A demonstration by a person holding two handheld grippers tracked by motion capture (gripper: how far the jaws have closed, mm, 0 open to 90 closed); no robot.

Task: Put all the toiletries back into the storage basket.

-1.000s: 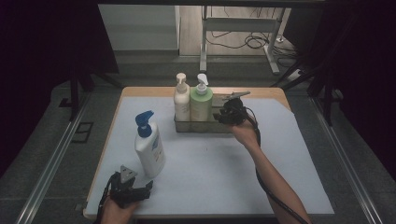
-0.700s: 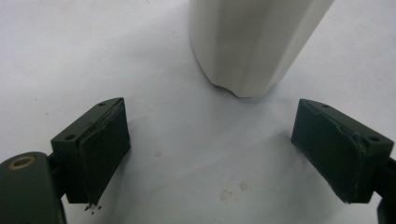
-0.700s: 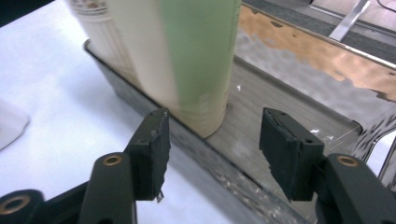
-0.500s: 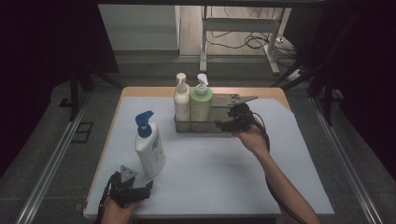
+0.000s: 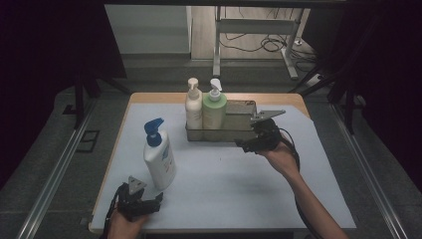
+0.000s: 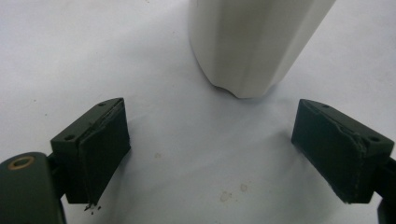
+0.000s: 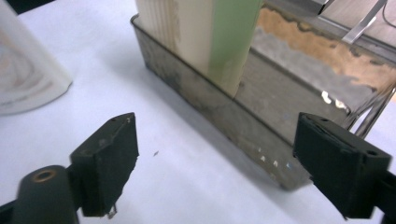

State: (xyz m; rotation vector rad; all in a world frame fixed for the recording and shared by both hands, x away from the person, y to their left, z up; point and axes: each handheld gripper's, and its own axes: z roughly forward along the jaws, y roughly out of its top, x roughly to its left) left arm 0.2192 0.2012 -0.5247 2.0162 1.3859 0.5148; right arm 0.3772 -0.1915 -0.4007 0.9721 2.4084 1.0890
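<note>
A white lotion bottle with a blue pump (image 5: 158, 155) stands upright at the table's near left. My left gripper (image 5: 155, 200) rests just in front of it, open, and the bottle's base (image 6: 252, 46) stands beyond the jaws, untouched. A metal caddy (image 5: 244, 115) at the back centre holds a cream pump bottle (image 5: 193, 107) and a green pump bottle (image 5: 214, 110) in its left half. My right gripper (image 5: 245, 145) hovers open at the caddy's front right. In the right gripper view the caddy wall (image 7: 210, 109), green bottle (image 7: 233, 37) and cream bottle (image 7: 168, 21) lie ahead.
A white sheet (image 5: 224, 179) covers the wooden table, with open surface in the near middle and right. The caddy's right half (image 7: 289, 79) holds nothing. Metal rails run along both table sides, and desk legs with cables stand on the floor behind.
My right gripper has drawn back from over the caddy toward the near side and lower, now in front of its wall. The left gripper and the bottles have not moved.
</note>
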